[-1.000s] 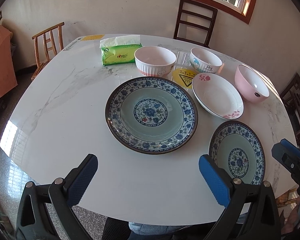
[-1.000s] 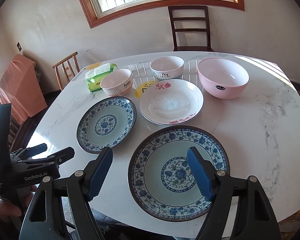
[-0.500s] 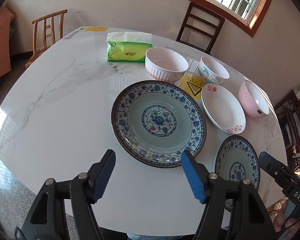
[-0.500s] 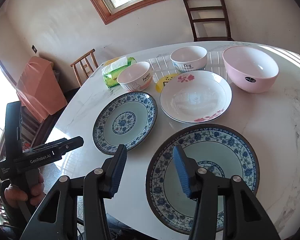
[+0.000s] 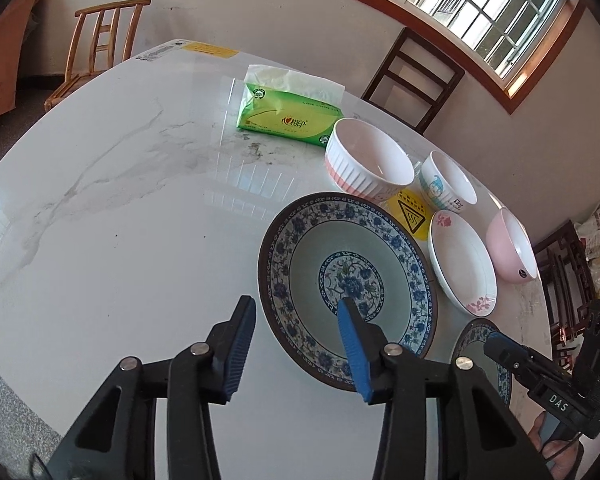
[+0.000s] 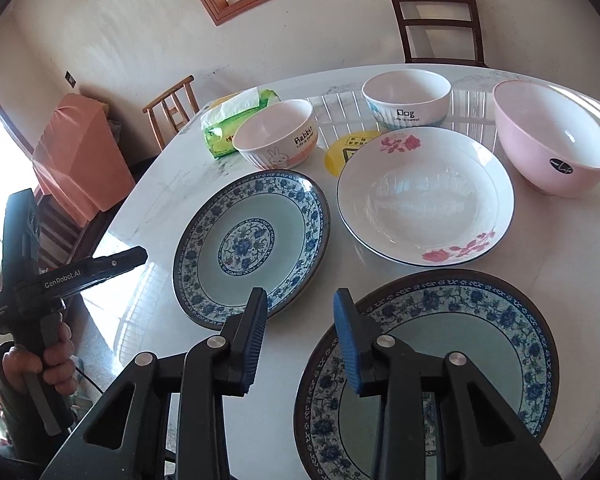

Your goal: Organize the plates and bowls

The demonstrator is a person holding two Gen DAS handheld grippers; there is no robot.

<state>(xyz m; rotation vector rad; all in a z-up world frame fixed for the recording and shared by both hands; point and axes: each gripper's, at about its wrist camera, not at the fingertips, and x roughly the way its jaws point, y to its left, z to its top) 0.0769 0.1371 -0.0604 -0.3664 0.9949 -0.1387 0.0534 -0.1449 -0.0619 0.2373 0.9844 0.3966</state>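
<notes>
- Left gripper (image 5: 298, 344), lower middle of the left wrist view: jaws part-spread and just been closing. Its right pad stands over the near left of the big plate (image 5: 348, 268), the left pad over bare bench (image 5: 120, 220). The rim lies in the gap, but the pads do not look pressed on it.
- Right gripper (image 6: 300, 340), lower middle of the right wrist view: jaws narrow yet apart, just been closing. The gap sits over bare bench between the two blue plates; the right pad overlaps the left rim of the small plate (image 6: 480, 320). Nothing is pinched.
- In the right wrist view the big plate lies left of centre and the small plate at lower right, close but apart.
- White plate (image 6: 424, 196) with red flowers lies above the small plate, right of the big one.
- Along the far side, left to right in the right wrist view: Rabbit bowl (image 6: 276, 140), Dog bowl (image 6: 406, 98), pink bowl (image 6: 552, 140). All stand upright and apart.
- A yellow sticker (image 6: 342, 150) shows on the bench between the Rabbit bowl and the white plate.
- Green tissue pack (image 5: 288, 114) lies beyond the Rabbit bowl, upper middle of the left wrist view.
- A hand (image 6: 40, 356) grips the left tool's handle at lower left of the right wrist view.
</notes>
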